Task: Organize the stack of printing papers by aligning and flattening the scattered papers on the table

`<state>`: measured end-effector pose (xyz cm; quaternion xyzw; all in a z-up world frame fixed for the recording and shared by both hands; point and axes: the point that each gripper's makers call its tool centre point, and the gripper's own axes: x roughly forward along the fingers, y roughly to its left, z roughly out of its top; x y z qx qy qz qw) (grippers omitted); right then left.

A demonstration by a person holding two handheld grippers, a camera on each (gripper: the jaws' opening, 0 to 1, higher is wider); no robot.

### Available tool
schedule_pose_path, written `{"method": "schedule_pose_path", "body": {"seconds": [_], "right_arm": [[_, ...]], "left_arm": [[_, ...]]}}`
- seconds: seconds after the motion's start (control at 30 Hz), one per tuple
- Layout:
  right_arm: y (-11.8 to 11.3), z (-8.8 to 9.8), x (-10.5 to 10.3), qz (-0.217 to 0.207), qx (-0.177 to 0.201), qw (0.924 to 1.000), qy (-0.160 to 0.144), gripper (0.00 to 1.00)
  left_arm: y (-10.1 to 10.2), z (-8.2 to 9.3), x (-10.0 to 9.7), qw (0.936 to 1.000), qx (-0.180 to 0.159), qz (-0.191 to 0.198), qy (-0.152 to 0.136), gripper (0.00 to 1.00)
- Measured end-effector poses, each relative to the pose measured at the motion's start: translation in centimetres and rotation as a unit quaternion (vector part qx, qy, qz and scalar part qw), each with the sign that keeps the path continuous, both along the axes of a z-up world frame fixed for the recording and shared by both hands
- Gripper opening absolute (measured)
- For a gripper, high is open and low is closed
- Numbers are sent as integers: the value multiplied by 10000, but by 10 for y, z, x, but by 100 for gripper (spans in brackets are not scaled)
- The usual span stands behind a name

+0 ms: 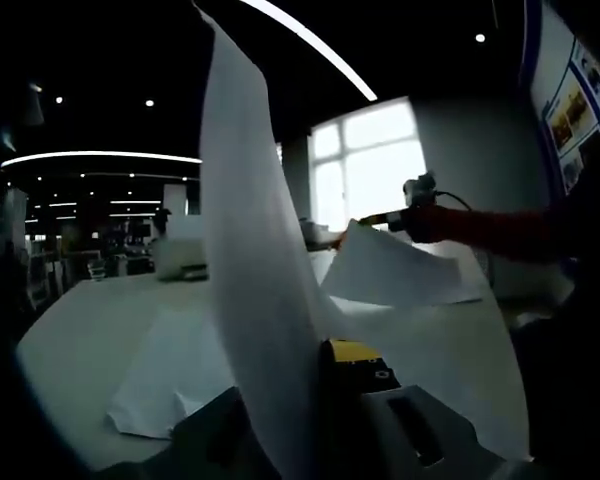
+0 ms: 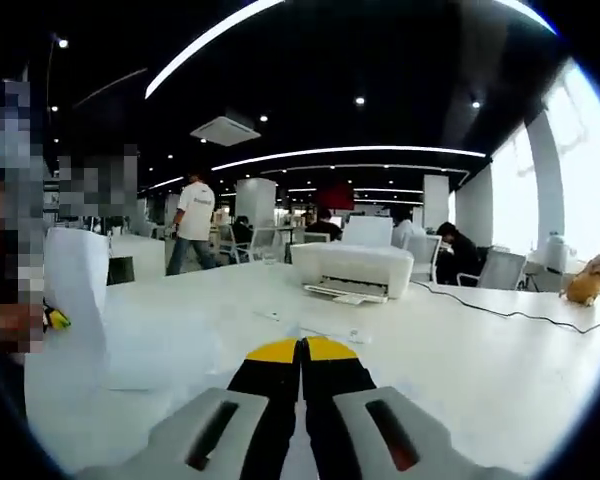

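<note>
Your left gripper (image 1: 315, 385) has its jaws pinching a sheet of paper (image 1: 250, 250), which stands up tall and curled in the left gripper view and hides the left jaw almost wholly. More loose papers (image 1: 170, 385) lie flat on the white table (image 1: 80, 340) below it, their far edges cut off by the raised sheet. Farther off, your right gripper (image 1: 385, 220) holds a second sheet (image 1: 400, 275) lifted at one corner; the pinch itself is too small to make out. In the right gripper view your jaws look pressed together at the yellow tips, and that sheet cannot be made out between them. A printer (image 2: 352, 270) sits beyond.
</note>
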<state>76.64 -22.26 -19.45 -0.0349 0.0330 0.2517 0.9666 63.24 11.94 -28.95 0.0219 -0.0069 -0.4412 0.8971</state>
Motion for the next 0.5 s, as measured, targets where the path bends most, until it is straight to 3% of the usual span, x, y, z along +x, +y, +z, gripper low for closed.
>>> {"method": "schedule_pose_path", "body": {"seconds": [0.4, 0.5], "right_arm": [[25, 34, -18, 286, 3, 9991, -318, 0], [34, 46, -24, 457, 297, 9979, -339, 0]], "left_arm": [[1, 3, -1, 10000, -73, -20, -13, 6], [1, 3, -1, 10000, -83, -31, -16, 6]]}}
